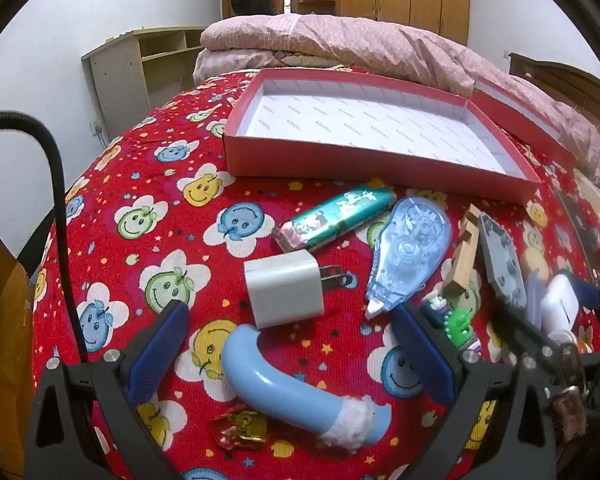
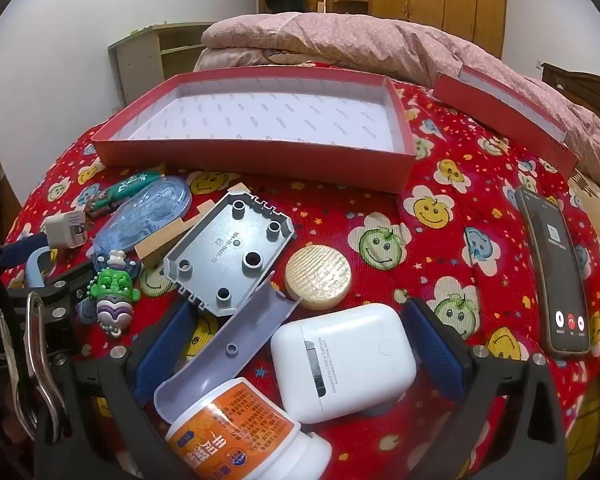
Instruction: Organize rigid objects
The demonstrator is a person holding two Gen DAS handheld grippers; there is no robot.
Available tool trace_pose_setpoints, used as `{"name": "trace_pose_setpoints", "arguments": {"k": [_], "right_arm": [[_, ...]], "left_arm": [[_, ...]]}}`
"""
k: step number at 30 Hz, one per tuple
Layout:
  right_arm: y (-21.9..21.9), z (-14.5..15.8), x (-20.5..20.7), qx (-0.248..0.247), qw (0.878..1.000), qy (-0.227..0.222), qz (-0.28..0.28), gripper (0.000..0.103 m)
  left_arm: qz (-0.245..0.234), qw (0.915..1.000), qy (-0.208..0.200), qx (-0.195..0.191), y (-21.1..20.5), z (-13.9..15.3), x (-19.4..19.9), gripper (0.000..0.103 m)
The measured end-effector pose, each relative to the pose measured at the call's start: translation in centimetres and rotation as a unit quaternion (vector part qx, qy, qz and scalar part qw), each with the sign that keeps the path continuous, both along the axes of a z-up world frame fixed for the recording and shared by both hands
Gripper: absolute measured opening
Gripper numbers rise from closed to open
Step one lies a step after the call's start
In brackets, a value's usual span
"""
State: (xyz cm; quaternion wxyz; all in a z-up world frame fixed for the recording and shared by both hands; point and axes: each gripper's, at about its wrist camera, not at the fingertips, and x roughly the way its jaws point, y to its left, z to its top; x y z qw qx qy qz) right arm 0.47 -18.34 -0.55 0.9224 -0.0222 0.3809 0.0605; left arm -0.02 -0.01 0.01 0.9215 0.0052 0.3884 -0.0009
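Earbud case (image 2: 342,362) — between spread right gripper (image 2: 300,352); apparently untouched.

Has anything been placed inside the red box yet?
No: in the right wrist view the red box shows only its bare white printed lining, while the white earbud case lies on the bedspread.

We see our right gripper (image 2: 296,354) spread wide around a white earbud case (image 2: 342,362). An orange-labelled bottle (image 2: 240,432) lies just beside it, the red box (image 2: 260,156) beyond.
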Motion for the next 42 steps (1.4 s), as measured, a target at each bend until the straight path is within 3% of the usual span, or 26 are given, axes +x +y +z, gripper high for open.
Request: {"name": "trace_pose_setpoints", "arguments": {"k": [27, 42], "right_arm": [[0.1, 0.0, 0.1, -0.009, 1.0, 0.004, 0.002, 0.103], [0.0, 0.0, 0.0, -0.009, 1.0, 0.001, 0.001, 0.103]], "left_arm": [[0.003, 1.0, 0.0, 0.0, 0.0, 0.1, 0.1, 0.103], [-0.014, 0.9997, 0.002, -0.022, 2.5, 1.3, -1.1, 0.102]]}}
